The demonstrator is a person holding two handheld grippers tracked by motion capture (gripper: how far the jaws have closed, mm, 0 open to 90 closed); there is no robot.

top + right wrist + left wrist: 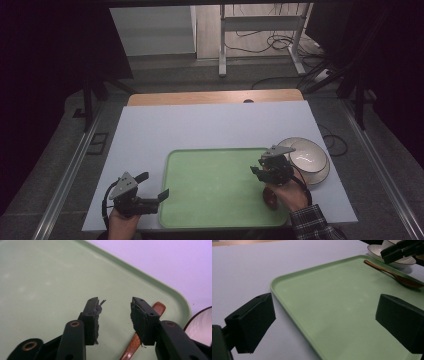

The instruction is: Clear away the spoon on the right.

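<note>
The wooden spoon [395, 275] lies flat on the green tray [215, 187], close along the tray's right edge with its handle end near the far right corner. The right gripper [115, 315] hangs just over it with its fingers [93, 317] parted and nothing between them; in the right gripper view the spoon's handle passes beneath the right-hand finger rather than in the gap. The left gripper [152, 187] sits at the tray's near left corner, its fingers [252, 321] wide apart and empty, one over the white counter [210, 125] and one over the tray.

What worries me most is that off-centre line-up. If the right gripper comes down as it stands, I'd expect one finger to land on the handle instead of beside it and flick the spoon sideways, perhaps up against the raised rim or over it. The spoon is thin and lies flat, so I also think a pinch could slip. The bowl [309, 156] and the plate [320, 175] under it stand just off the tray's right side, very near that hand; a careless swing could knock them. The tray itself may slide on the smooth counter if pushed, since the left gripper is not holding it.

Counting: one tray, one spoon, one bowl, one plate beneath it, two grippers.
</note>
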